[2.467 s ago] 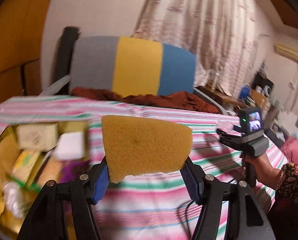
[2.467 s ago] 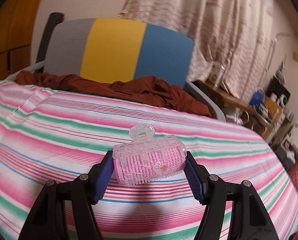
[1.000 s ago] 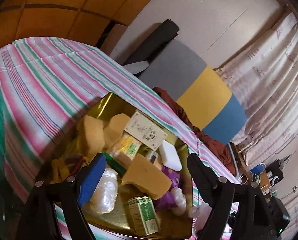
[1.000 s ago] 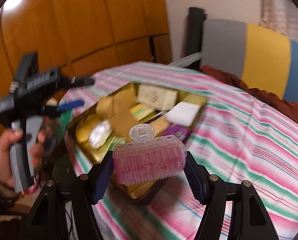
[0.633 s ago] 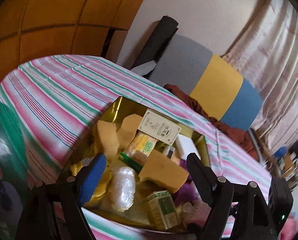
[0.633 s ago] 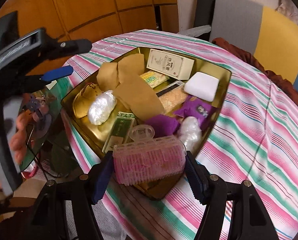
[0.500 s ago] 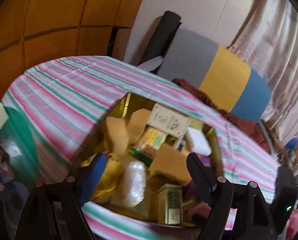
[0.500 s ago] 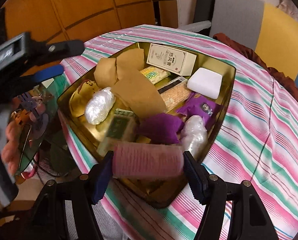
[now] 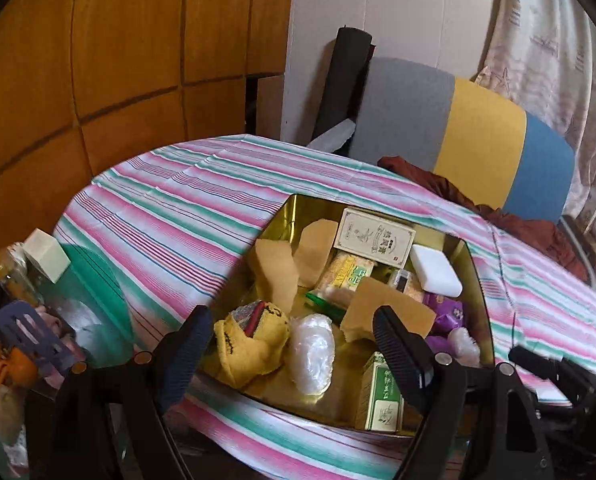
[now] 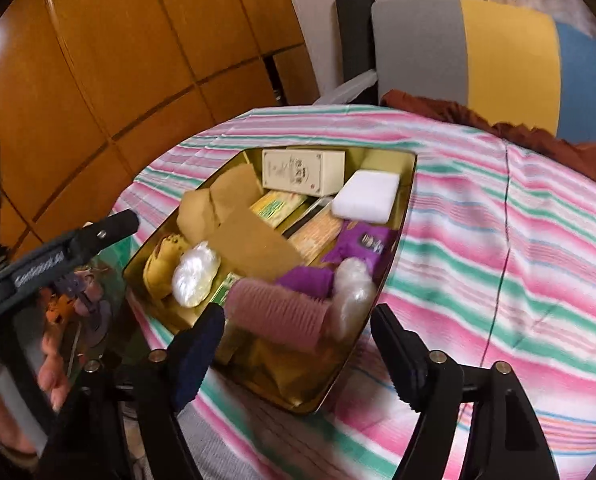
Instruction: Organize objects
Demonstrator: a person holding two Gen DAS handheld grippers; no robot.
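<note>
The pink hair roller (image 10: 280,312) looks blurry, over the near corner of the gold tin (image 10: 412,172), and neither pad of the right gripper (image 10: 294,344) touches it. The right gripper's jaws stand apart with nothing pinched. The left gripper (image 9: 294,344) is wide too and holds nothing, above the tin's near edge.

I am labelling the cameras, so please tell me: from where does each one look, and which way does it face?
Left wrist: on the left tongs, facing down over the gold tin on the striped cloth; only its own open jaws show.
Right wrist: on the right tongs, facing down at the tin; its jaws and the hand holding the left tongs show.
Shared: the tin, the white block, the chair.
</note>
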